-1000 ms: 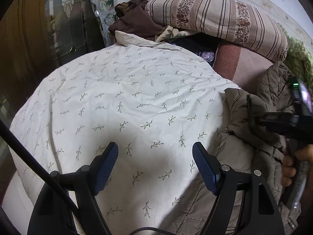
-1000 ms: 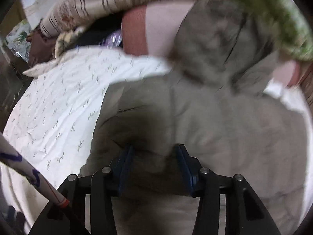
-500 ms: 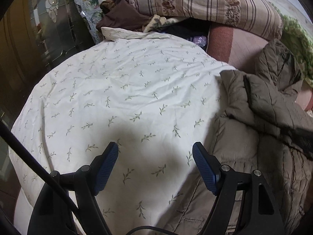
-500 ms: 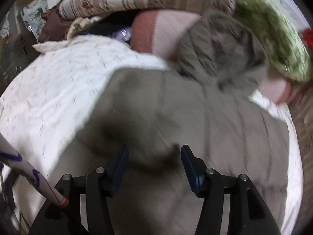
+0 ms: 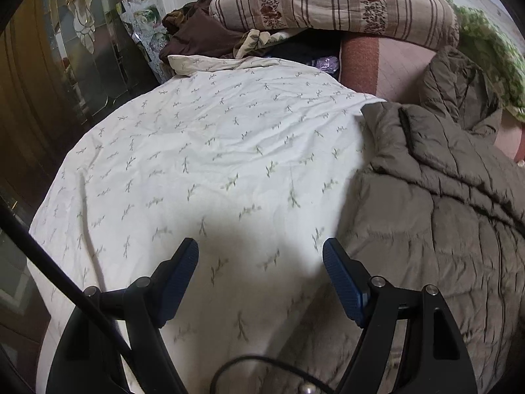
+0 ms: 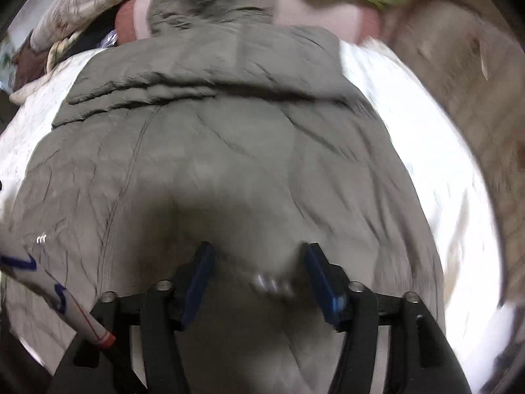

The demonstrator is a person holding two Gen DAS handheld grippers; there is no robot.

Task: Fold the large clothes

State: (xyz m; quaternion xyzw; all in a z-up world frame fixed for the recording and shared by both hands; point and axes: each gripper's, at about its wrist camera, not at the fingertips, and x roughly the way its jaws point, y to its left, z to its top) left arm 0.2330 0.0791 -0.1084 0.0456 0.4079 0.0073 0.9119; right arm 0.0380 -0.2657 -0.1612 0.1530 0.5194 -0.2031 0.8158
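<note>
Right tongs (image 6: pixel 257 271) angled steeply down over the quilted jacket (image 6: pixel 229 151), blue pads either side of a low hump of its fabric with a small metal fitting, probably snaps, between them; the jaws were opening and the pads did not look to be pressing the cloth, though blur made this hard to be sure of. Left tongs (image 5: pixel 261 272) stood wide apart and empty, tilted down over bare sprigged bedsheet (image 5: pixel 203 151), with the jacket's near edge just beside the right-hand pad. Jacket lay spread on the bed, filling the ground ahead of the right tongs and running off to the right of the left pair. Beyond the right tongs a thick roll of jacket crossed its width, likely one part turned over; the hood (image 5: pixel 459 88) bunched farther off still. Judged early to midway: one fold perhaps laid, body still broad, further folds left. Farthest from both pairs, a striped pillow (image 5: pixel 328 0) on heaped bedding.
</note>
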